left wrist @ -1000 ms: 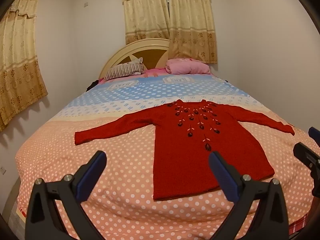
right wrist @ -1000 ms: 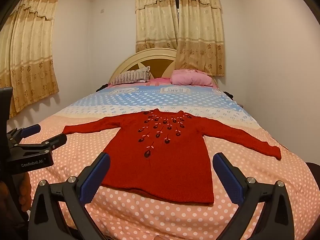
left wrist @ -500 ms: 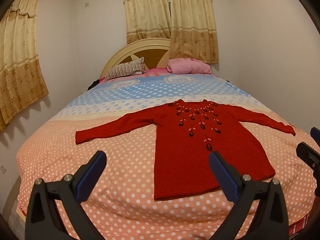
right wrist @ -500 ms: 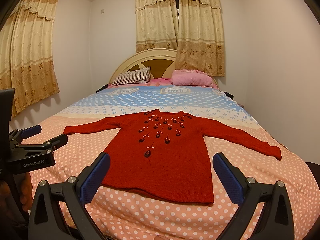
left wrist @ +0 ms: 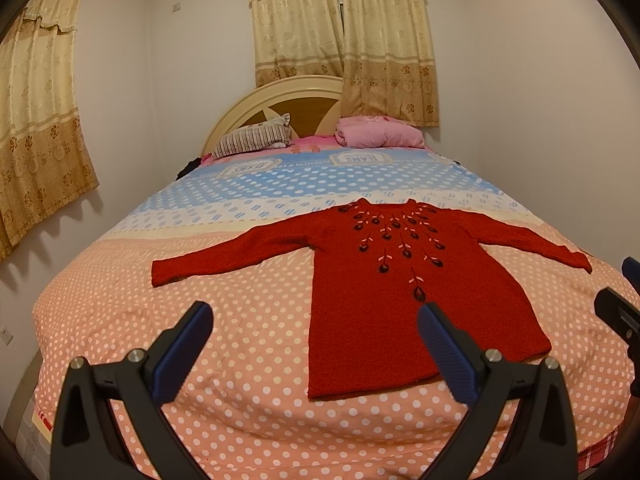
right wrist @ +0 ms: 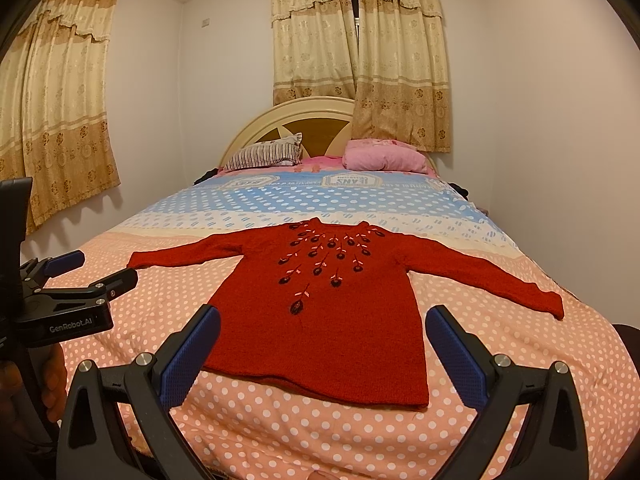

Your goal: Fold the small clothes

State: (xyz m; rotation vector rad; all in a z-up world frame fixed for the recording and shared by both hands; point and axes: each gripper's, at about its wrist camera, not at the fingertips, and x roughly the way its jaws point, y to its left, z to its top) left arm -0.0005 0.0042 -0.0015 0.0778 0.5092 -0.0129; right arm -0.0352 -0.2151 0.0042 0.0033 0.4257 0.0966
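Nothing has shifted since earlier; the left claw (left wrist: 312, 334) and right claw (right wrist: 322, 338) both gape empty. The red sweater (right wrist: 332, 300) lies flat on the dotted bed (right wrist: 280, 416); curtains (right wrist: 360, 60) hang behind.

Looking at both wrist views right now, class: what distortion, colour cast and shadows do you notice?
Left wrist view: fisheye bends the bed edges and walls, dark corners, warm yellowish cast, curtain throws a soft wall shadow. Right wrist view: same bending and vignette; red sweater sharp, right gripper close and oversized.
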